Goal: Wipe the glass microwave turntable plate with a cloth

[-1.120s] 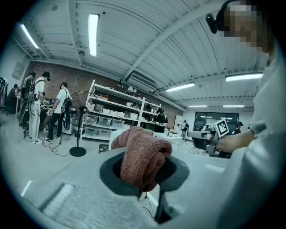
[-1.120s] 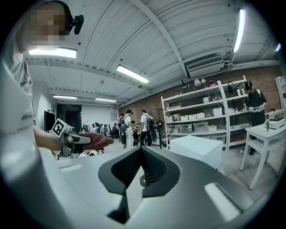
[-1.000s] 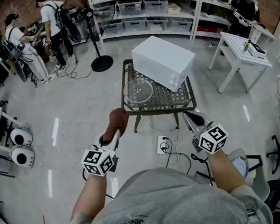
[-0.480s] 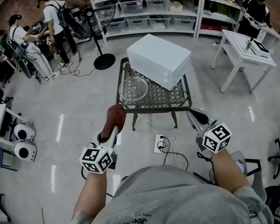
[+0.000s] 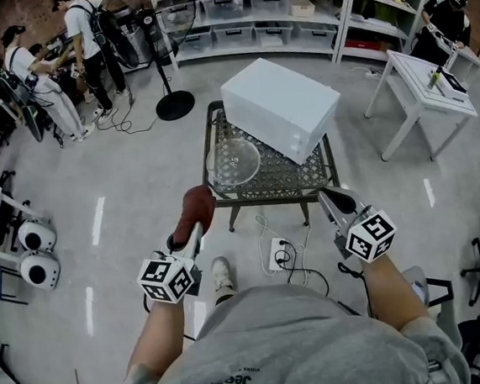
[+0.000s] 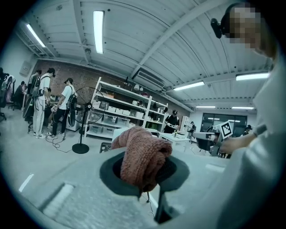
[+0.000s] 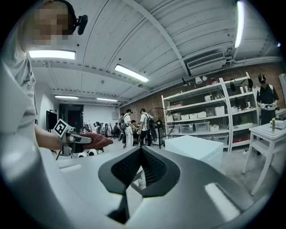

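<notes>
Left gripper (image 5: 192,236) is clamped on a bunched reddish-brown terry cloth (image 5: 196,208), and most of the wad sticks out past the tips, so there's plenty of fabric to wipe with. Right gripper (image 5: 332,205) is closed with its tips together and nothing is held in it.

The round clear glass turntable plate (image 5: 234,161) is lying flat on the left part of the black metal lattice desk (image 5: 306,172), just beside the tilted white box-shaped microwave (image 5: 281,107). Both grippers are held well short of the desk, so wiping hasn't been started; it looks like the approach is being made.

Tips for doing it well, judging from how things sit:
- The cloth should be brought down flat on the glass so the fabric touches it and not the gripper tips.
- Glass on an open lattice will probably slide, and the plate sits close to the desk's left edge, so the rim would be best steadied with the right gripper before any pressure is applied.
- Light circular strokes from the centre outward are likely enough.
- The white power strip (image 5: 278,255) and its cables on the floor in front of the desk should be stepped around on the way in.
</notes>
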Demonstrator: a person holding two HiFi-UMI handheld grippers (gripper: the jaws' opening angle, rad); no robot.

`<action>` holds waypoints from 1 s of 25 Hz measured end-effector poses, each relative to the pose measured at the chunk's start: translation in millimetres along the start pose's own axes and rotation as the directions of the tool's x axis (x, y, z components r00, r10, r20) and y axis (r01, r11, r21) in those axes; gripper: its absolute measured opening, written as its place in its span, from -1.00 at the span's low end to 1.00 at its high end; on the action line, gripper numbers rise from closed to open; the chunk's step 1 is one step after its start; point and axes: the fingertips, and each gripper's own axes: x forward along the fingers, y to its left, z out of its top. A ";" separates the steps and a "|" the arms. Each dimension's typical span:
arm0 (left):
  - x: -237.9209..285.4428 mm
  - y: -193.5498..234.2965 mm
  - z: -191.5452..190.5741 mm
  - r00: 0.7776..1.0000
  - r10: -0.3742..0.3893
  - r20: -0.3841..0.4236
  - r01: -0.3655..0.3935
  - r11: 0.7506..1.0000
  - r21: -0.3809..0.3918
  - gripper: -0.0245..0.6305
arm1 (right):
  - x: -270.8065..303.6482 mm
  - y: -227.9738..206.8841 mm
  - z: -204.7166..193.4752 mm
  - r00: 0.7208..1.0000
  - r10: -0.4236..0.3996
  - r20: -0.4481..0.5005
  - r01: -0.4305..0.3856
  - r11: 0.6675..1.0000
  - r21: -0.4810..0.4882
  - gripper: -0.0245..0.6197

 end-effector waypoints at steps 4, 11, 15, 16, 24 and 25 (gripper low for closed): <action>44.9 74.0 16.4 0.998 -0.062 0.001 0.062 0.998 -0.001 -0.75 | 78.2 -5.9 10.4 0.999 -0.044 0.015 0.044 0.999 -0.013 -0.90; 111.0 193.2 71.8 0.983 -0.175 -0.053 0.176 0.984 0.015 -0.75 | 203.4 -17.0 32.2 0.990 -0.141 -0.007 0.141 0.990 0.010 -0.90; 146.3 225.1 91.0 0.969 -0.232 -0.081 0.236 0.971 0.039 -0.75 | 242.8 -36.9 33.1 0.981 -0.190 -0.040 0.190 0.982 -0.001 -0.90; 154.6 230.3 92.2 0.966 -0.242 -0.087 0.245 0.969 0.036 -0.75 | 249.7 -41.4 32.0 0.978 -0.202 -0.048 0.202 0.979 -0.001 -0.90; 206.8 240.0 80.4 0.959 -0.260 -0.116 0.262 0.965 0.003 -0.75 | 282.9 -79.1 4.8 0.971 -0.211 -0.116 0.213 0.977 0.005 -0.90; 213.1 236.0 79.2 0.960 -0.255 -0.120 0.257 0.966 0.002 -0.75 | 284.6 -86.0 2.2 0.972 -0.201 -0.122 0.203 0.979 0.004 -0.90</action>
